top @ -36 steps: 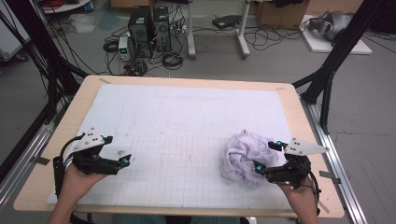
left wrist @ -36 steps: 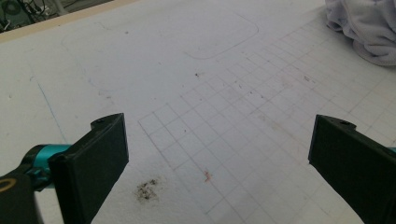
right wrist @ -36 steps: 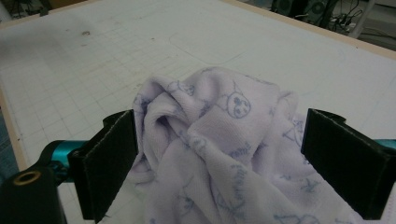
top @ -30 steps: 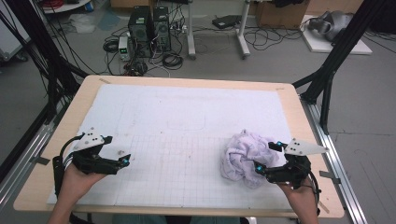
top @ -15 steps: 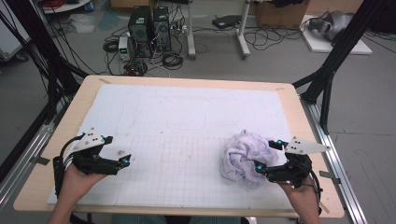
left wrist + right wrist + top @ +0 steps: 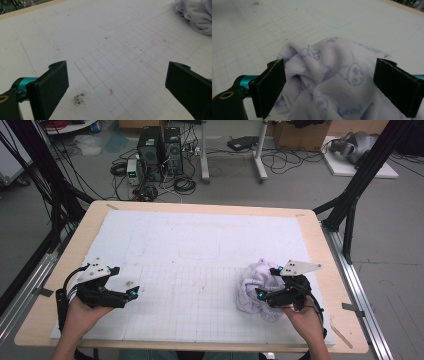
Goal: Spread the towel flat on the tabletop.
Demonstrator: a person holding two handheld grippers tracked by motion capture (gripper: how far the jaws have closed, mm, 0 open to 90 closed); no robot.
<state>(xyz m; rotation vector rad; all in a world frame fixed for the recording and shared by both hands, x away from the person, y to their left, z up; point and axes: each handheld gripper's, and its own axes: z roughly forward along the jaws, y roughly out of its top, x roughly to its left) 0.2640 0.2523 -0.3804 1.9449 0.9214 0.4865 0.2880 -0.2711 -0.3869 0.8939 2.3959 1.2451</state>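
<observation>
Lilac cloth (image 6: 332, 82) crumpled, cartoon-face print, blue lettering.

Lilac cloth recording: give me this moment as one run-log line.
cloth: crumpled, near-right of mat | right gripper: open, jaws either side of cloth | left gripper: open, over bare mat | grasp: not yet closed
</observation>
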